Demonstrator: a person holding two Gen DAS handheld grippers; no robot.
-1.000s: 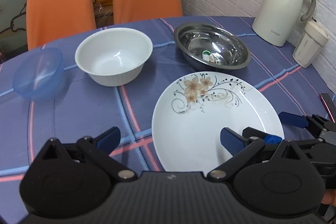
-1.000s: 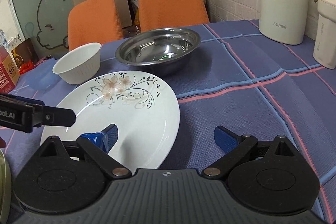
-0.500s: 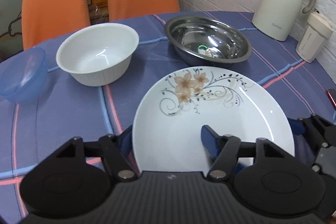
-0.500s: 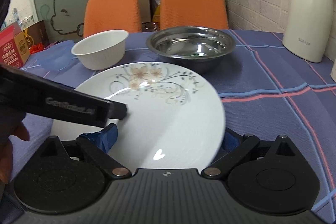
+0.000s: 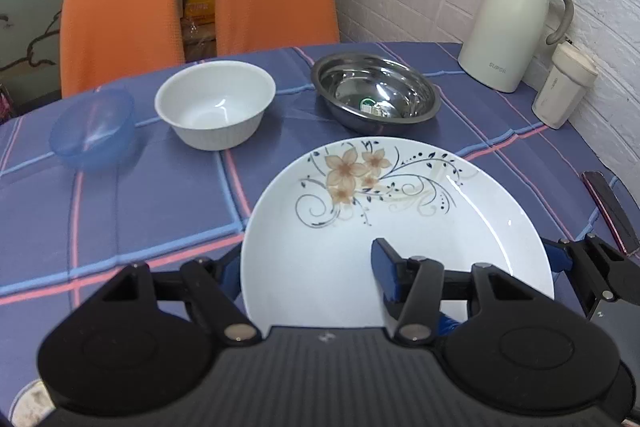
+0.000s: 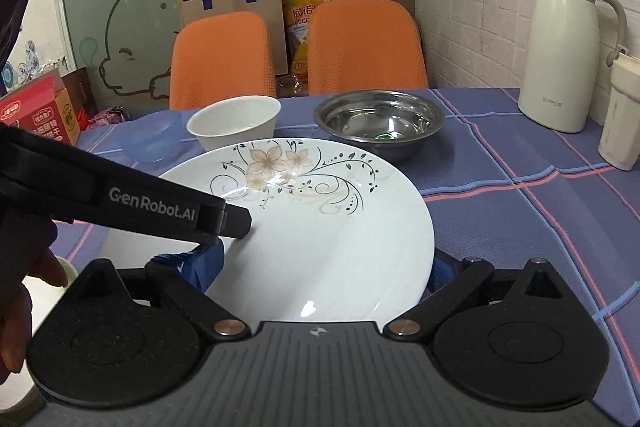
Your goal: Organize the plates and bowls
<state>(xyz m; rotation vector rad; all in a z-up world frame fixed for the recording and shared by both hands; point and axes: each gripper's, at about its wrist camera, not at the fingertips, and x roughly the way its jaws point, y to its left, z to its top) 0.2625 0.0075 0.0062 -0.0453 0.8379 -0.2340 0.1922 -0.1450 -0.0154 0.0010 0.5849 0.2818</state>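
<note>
The flowered plate point(image 5: 400, 211) is just on my side of the steel bowl point(image 5: 376, 93), near it but not touching, and its rim passes between the fingers of both my tools. On the left gripper point(image 5: 304, 263) one blue pad lies on top of the white surface and the other is hidden under the rim. On the right gripper point(image 6: 324, 263) it is the same, one pad above and one below the edge. Both pairs of fingers stand half spread with a clear gap, so I cannot tell if they really press the plate or only carry it loosely (the plate seems to float a little over the table point(image 5: 120, 211), but this is my impression only).

To do this step well, I think I should first close each tool until the rim is firmly pinched, because glazed ceramic is smooth and heavy and can slide out. Both tools should keep the same height, so the plate is level and does not tip toward me. The white bowl point(image 5: 216, 107) stands to the left of the steel bowl and the blue bowl point(image 5: 94, 127) further left of it; I should carry the plate slowly, clear of the steel bowl's edge, and put it down flat before opening the fingers
</note>
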